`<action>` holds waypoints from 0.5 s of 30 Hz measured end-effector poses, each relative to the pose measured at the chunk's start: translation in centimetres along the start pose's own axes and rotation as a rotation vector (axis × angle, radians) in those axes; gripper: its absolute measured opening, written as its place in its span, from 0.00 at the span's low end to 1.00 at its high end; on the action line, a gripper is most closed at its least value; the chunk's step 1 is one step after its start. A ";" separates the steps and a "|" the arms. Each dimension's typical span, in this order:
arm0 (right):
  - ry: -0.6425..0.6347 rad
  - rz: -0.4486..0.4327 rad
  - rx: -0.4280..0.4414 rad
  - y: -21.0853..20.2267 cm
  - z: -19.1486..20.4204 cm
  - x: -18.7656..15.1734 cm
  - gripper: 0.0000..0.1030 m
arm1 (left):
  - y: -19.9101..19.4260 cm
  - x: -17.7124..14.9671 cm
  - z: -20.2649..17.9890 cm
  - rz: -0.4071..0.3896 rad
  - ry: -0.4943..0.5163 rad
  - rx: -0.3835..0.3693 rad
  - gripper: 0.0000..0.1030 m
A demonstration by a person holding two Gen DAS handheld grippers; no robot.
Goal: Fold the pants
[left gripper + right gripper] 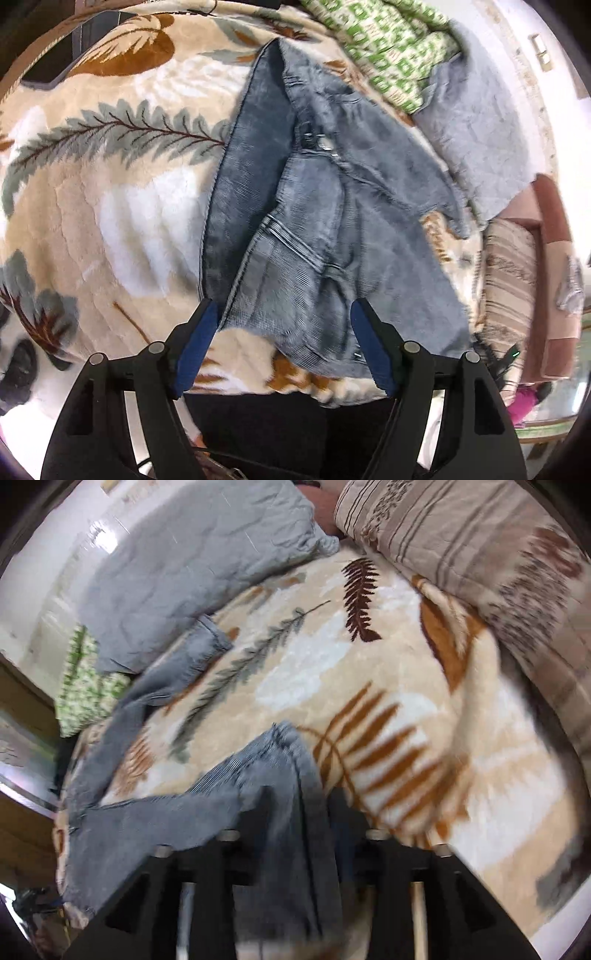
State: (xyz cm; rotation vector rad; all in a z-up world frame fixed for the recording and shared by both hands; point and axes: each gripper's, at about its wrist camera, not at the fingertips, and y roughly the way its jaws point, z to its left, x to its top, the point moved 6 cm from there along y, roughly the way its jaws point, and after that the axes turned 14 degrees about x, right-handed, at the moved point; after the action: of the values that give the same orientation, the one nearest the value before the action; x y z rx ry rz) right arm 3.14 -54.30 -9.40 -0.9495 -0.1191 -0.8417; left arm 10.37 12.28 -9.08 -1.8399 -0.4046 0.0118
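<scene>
The left gripper (284,314) stood wide open, holding nothing, its fingers straddling the near edge of the pants (295,206), which ran toward 12 o'clock across the leaf-print blanket (110,184). The right gripper (295,801) appeared clamped on a pant leg, though blur left that uncertain. To fold cleanly, the left should probably close on the near edge so both lift evenly.

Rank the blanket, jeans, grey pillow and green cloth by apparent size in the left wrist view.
1. blanket
2. jeans
3. grey pillow and green cloth look alike; both are cut off or partly hidden, so no ranking between them.
</scene>
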 end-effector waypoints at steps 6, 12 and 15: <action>0.067 -0.014 0.055 -1.8 -0.5 -3.6 0.56 | 0.9 -2.8 -1.4 0.061 -0.003 -0.113 0.79; 0.169 -0.007 0.128 -0.5 -1.1 -5.0 0.58 | 5.3 -2.6 -0.5 0.136 -0.126 -0.115 0.78; 0.194 -0.022 0.132 0.1 -1.2 -5.1 0.58 | 5.0 -1.4 -0.9 0.072 -0.153 -0.110 0.55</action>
State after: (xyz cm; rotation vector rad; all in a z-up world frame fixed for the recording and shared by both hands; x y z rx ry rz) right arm -0.61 -52.17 -12.42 -0.7397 -0.0176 -0.9298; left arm 10.56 9.82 -13.73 -1.9682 -0.4525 0.1841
